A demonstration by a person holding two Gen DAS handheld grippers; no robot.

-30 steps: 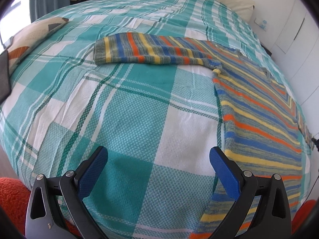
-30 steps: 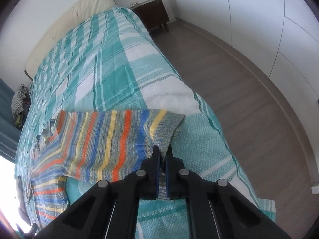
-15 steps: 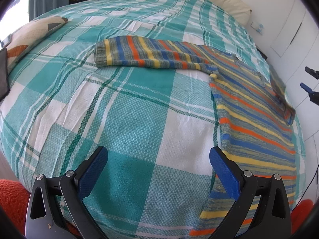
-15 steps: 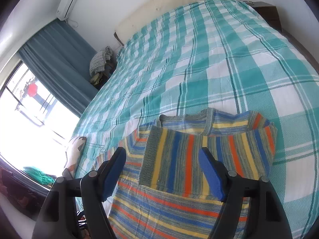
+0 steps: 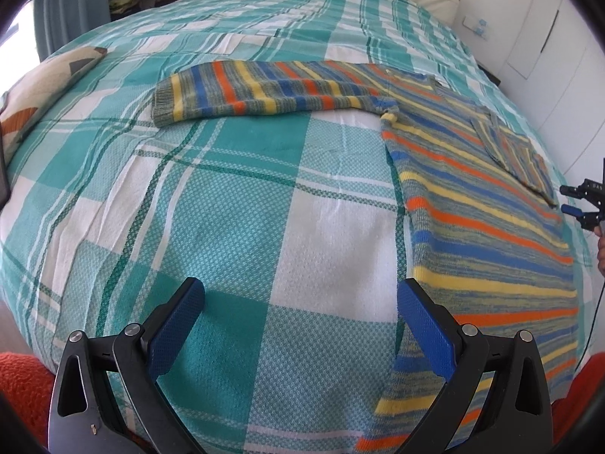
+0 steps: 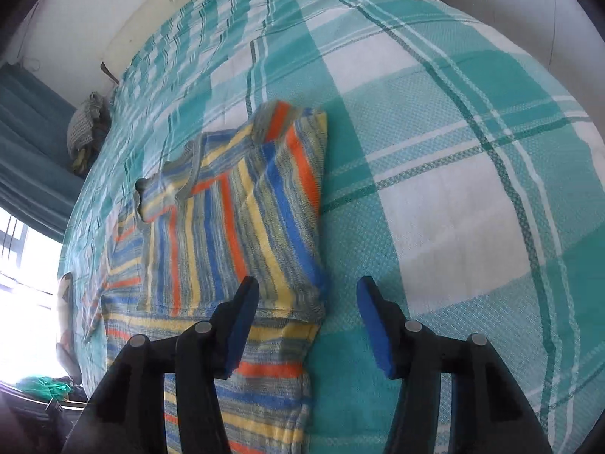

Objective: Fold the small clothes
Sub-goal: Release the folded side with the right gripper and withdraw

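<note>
The striped sweater (image 5: 480,204) lies on the bed (image 5: 234,204) (one sleeve folded over); left gripper (image 5: 300,319) released, right gripper (image 6: 308,316) closing, its fingers grasping nothing.

Sweater (image 5: 487,204) hem cut off at bottom edge in left wrist view; right gripper (image 5: 580,204) small at right edge, jaws too small to judge there; hand (image 5: 601,253) behind it mostly cut off; heap beside curtain (image 6: 85,128) blurred, contents unclear; patterned cushion (image 5: 41,87) partly cut by left edge; window area overexposed.
</note>
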